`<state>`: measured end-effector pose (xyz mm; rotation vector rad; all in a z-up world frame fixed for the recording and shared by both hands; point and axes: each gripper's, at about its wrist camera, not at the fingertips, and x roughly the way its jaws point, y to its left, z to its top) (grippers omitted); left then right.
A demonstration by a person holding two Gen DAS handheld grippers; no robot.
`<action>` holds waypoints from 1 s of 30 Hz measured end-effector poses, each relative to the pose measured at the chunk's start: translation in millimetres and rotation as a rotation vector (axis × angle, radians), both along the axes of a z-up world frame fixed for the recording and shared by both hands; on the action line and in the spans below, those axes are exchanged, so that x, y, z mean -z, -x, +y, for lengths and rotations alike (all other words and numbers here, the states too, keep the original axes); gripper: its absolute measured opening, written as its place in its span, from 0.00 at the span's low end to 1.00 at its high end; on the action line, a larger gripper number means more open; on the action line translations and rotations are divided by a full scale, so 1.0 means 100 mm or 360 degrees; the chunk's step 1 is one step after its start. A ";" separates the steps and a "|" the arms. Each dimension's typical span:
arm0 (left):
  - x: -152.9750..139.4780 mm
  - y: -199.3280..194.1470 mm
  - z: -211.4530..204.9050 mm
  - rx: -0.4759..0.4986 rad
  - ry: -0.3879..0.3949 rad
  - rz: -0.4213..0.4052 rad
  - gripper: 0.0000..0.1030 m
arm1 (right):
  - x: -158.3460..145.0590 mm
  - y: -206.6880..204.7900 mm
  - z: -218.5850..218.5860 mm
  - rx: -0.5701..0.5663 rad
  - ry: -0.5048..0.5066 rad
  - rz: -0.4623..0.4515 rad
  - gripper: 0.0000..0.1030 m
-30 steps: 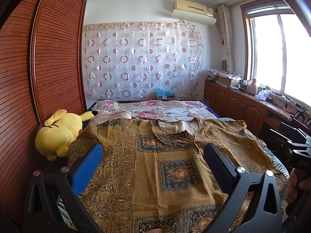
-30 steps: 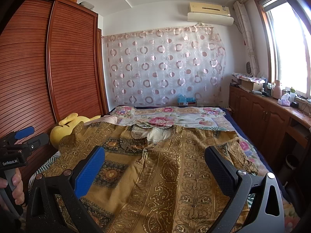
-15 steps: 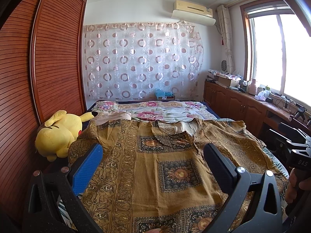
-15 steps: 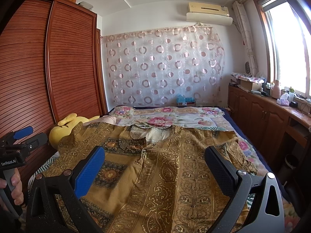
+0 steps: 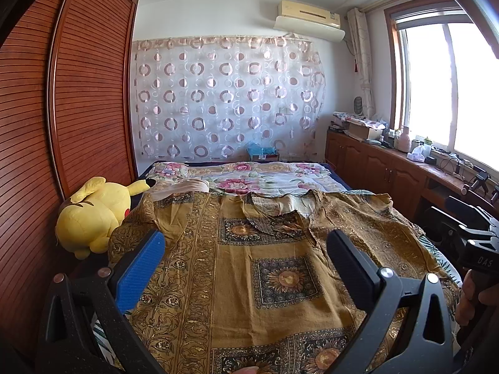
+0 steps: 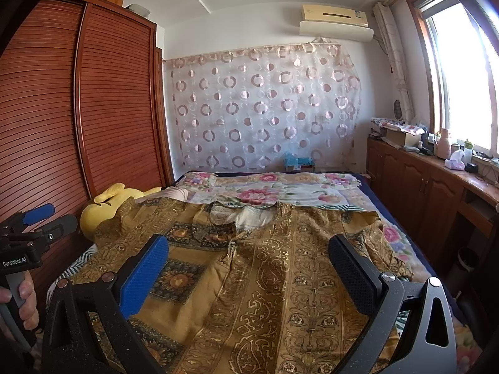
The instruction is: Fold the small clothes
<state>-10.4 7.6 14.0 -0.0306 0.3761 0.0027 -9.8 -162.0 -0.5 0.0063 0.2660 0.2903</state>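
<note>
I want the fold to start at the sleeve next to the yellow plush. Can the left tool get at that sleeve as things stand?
Probably yes. The left tool hangs open above the brown patterned garment, and the sleeve lies flat and uncovered ahead to its left. The yellow plush sits beside it, not on it.

Place: I am looking into a home bedroom.
Bed [image 5: 330, 174]: it fills the middle of my view, under a floral quilt [image 5: 249, 180].
Wardrobe [image 6: 118, 99]: slatted wooden doors line my left side.
Plush toy [image 5: 93, 215]: yellow, lying beside the wardrobe.
Far wall: a circle-patterned curtain [image 5: 227, 99] hangs below an air conditioner [image 5: 308, 20].
Window side: a bright window [image 5: 452, 84] sits above low wooden cabinets [image 5: 377, 171] cluttered with household bits.
</note>
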 end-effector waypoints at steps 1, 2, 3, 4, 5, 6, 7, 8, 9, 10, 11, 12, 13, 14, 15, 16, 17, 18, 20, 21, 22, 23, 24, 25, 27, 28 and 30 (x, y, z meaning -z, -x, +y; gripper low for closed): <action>0.00 0.00 0.00 0.0000 0.0001 0.0000 1.00 | 0.00 0.00 0.00 0.0000 0.0000 0.0001 0.99; -0.01 0.00 0.00 0.0000 0.0003 0.0004 1.00 | 0.01 0.00 -0.01 -0.0002 0.0000 0.0002 0.99; -0.01 0.00 -0.01 -0.0003 0.0002 0.0007 1.00 | 0.01 -0.01 0.00 -0.0004 0.0001 0.0006 0.99; 0.00 -0.01 -0.01 -0.0003 0.0003 0.0012 1.00 | 0.02 -0.01 0.00 -0.0005 0.0004 0.0012 0.99; 0.00 -0.01 0.00 -0.0004 0.0004 0.0017 1.00 | 0.03 -0.03 0.00 -0.0007 0.0004 0.0018 0.99; 0.02 -0.03 0.00 -0.0004 0.0005 0.0026 1.00 | 0.03 -0.04 0.00 -0.0011 0.0005 0.0025 0.99; 0.05 -0.05 0.01 -0.0002 0.0007 0.0038 1.00 | 0.05 -0.05 0.00 -0.0016 0.0008 0.0033 0.99; 0.09 -0.08 0.03 -0.0001 0.0009 0.0049 1.00 | 0.06 -0.07 0.01 -0.0021 0.0015 0.0043 0.99; 0.13 -0.10 0.05 -0.0003 0.0013 0.0065 1.00 | 0.07 -0.09 0.04 -0.0030 0.0026 0.0057 0.99; 0.16 -0.13 0.08 -0.0006 0.0018 0.0080 1.00 | 0.08 -0.11 0.05 -0.0037 0.0034 0.0070 0.99; 0.18 -0.15 0.11 -0.0009 0.0026 0.0093 1.00 | 0.09 -0.12 0.06 -0.0043 0.0039 0.0079 0.99; 0.22 -0.16 0.15 -0.0009 0.0035 0.0105 1.00 | 0.10 -0.14 0.06 -0.0047 0.0044 0.0088 0.99; 0.24 -0.18 0.19 -0.0011 0.0039 0.0117 1.00 | 0.12 -0.16 0.07 -0.0048 0.0048 0.0099 0.99; 0.26 -0.20 0.22 -0.0018 0.0041 0.0128 1.00 | 0.12 -0.18 0.08 -0.0038 0.0051 0.0105 0.99; 0.29 -0.22 0.26 -0.0022 0.0044 0.0136 1.00 | 0.12 -0.20 0.08 -0.0032 0.0055 0.0111 0.99; 0.31 -0.25 0.30 -0.0028 0.0043 0.0150 1.00 | 0.12 -0.22 0.09 -0.0035 0.0059 0.0121 0.99; 0.33 -0.27 0.34 -0.0037 0.0040 0.0164 1.00 | 0.13 -0.24 0.10 -0.0044 0.0064 0.0131 0.99; 0.36 -0.30 0.37 -0.0051 0.0033 0.0179 1.00 | 0.13 -0.25 0.11 -0.0055 0.0067 0.0141 0.99; 0.42 -0.34 0.45 -0.0073 0.0026 0.0206 1.00 | 0.15 -0.30 0.14 -0.0088 0.0075 0.0169 0.99; 0.45 -0.35 0.49 -0.0082 0.0024 0.0221 1.00 | 0.16 -0.31 0.14 -0.0100 0.0078 0.0182 0.99; 0.47 -0.36 0.53 -0.0095 0.0022 0.0233 1.00 | 0.17 -0.33 0.16 -0.0116 0.0083 0.0192 0.99; 0.49 -0.37 0.57 -0.0110 0.0019 0.0244 1.00 | 0.18 -0.35 0.16 -0.0135 0.0085 0.0205 0.99; 0.51 -0.38 0.62 -0.0118 0.0017 0.0255 1.00 | 0.19 -0.39 0.18 -0.0156 0.0091 0.0220 0.99; 0.54 -0.39 0.65 -0.0121 0.0014 0.0268 1.00 | 0.20 -0.41 0.21 -0.0177 0.0104 0.0236 0.99; 0.58 -0.42 0.72 -0.0126 0.0001 0.0295 1.00 | 0.22 -0.46 0.23 -0.0205 0.0122 0.0254 0.98; 0.59 -0.43 0.76 -0.0122 0.0000 0.0306 1.00 | 0.22 -0.47 0.24 -0.0226 0.0131 0.0263 0.98; 0.61 -0.45 0.88 -0.0095 0.0016 0.0324 1.00 | 0.23 -0.52 0.30 -0.0248 0.0155 0.0271 0.98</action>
